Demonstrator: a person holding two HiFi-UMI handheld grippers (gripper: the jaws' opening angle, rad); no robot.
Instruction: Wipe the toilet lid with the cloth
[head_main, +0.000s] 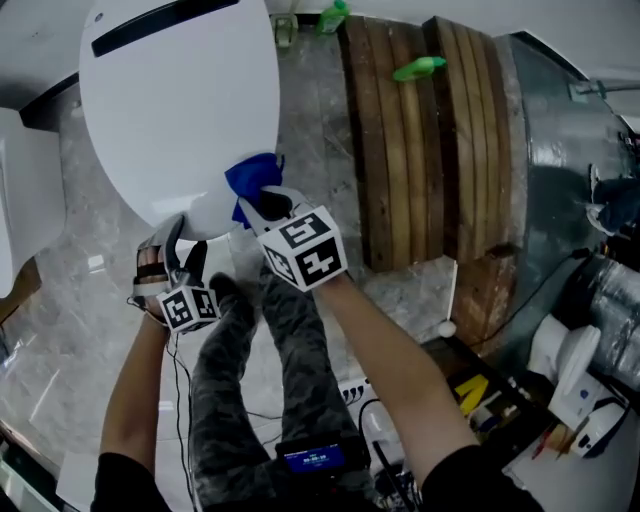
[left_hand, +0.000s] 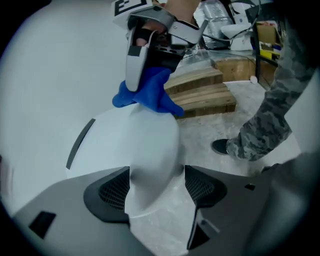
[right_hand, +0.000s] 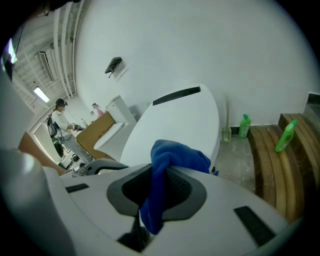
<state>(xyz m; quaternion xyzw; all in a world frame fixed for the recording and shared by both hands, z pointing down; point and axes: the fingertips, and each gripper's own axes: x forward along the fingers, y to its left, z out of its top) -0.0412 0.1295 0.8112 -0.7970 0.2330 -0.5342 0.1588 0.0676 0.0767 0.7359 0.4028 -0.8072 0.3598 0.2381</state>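
Your right claw (head_main: 258, 200) (right_hand: 157, 187) is pinching the bunched blue cloth (head_main: 252, 178) (right_hand: 170, 160). The fabric is caught between the pressed-together pads, with a fold bulging out ahead of them and a tail hanging down behind. The left gripper view shows the cloth lying against the rim of the white oval toilet lid (head_main: 180, 110) (left_hand: 135, 150) at its near, narrow end. In the head view that spot is the lid's lower right edge. Your left claw (head_main: 185, 235) (left_hand: 156, 185) is spread wide. The lid's rounded near edge sits in the gap between its dark ribbed pads and neither pad is squeezing it. A black slot runs across the lid's far end. Your legs in camouflage trousers (head_main: 290, 360) stand on the grey marbled floor (head_main: 70, 330) just below the lid. To the right are stacked brown wooden planks (head_main: 420, 140), with a green plastic bottle (head_main: 420, 68) lying on top of them.
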